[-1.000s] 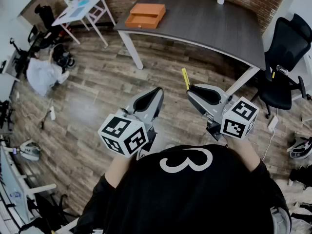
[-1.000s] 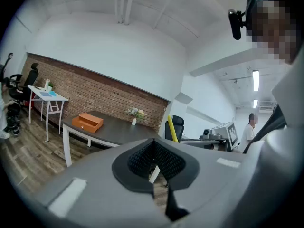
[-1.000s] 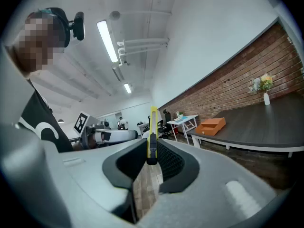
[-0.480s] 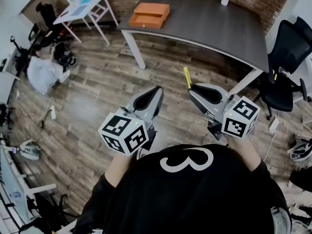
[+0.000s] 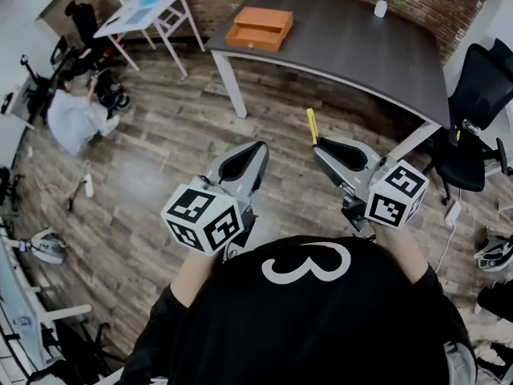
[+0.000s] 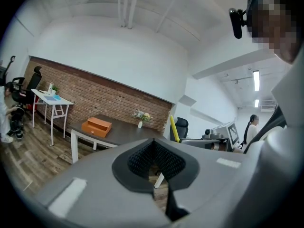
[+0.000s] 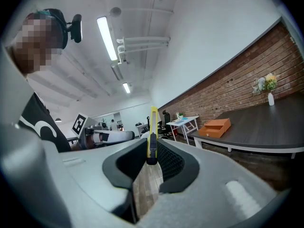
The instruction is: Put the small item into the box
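floor (image 5: 160,151): wood planks, lying below both grippers.
dark table (image 5: 361,42): far side of the room, on white legs, with a brick wall behind it.
black chair (image 5: 473,95): right of the dark table.
white table (image 5: 148,10): far left, beside the dark table.
left gripper (image 5: 262,146): held in the air over the floor, near the person's chest; jaws closed together with nothing between them.
right gripper (image 5: 319,144): level with the left one and to its right; jaws clenched on the yellow item.
box (image 5: 260,29): orange, on the left end of the dark table, well apart from both grippers.
vase (image 5: 381,8): white, holding flowers, on the dark table's far edge.
yellow item (image 5: 312,125): slim, with a black part, standing out from between the right gripper's pads toward the dark table; not in the box.
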`<state>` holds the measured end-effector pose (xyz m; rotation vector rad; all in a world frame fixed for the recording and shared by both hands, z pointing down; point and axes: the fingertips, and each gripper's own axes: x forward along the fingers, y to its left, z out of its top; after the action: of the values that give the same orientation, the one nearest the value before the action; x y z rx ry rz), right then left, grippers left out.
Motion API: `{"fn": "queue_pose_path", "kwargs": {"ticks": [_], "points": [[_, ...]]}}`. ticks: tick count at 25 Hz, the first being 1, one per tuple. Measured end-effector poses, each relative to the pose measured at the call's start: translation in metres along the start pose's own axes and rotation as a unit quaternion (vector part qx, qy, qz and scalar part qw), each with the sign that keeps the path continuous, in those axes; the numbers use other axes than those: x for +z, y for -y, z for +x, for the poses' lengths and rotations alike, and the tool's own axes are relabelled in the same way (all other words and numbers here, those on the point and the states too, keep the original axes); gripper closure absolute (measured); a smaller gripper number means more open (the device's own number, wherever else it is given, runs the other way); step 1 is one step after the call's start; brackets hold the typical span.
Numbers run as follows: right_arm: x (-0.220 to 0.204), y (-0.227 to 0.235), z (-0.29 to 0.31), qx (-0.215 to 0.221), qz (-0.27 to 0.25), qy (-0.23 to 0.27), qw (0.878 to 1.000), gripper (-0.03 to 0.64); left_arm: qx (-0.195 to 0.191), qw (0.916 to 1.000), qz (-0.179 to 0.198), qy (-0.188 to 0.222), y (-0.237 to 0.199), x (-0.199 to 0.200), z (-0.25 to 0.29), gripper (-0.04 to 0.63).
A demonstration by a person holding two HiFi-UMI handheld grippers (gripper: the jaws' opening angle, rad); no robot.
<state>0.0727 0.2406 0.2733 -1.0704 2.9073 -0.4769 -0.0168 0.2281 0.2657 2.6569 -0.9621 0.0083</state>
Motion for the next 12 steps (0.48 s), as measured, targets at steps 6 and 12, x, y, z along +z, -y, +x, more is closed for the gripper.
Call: {"fn": "queue_pose_path", "kwargs": {"ticks": [6,12], "points": [[0.0,-0.002,0.015,0.001,-0.004,0.001,1.0,0.551,0.002,1.0,0.001,0.004,-0.014,0.001,-0.007,0.583],[0.004,0.007,0.028,0.004,-0.005,0.003,1.0,0.551,0.006,1.0,0.003,0.001,-0.026,0.002,-0.001,0.583]]}}
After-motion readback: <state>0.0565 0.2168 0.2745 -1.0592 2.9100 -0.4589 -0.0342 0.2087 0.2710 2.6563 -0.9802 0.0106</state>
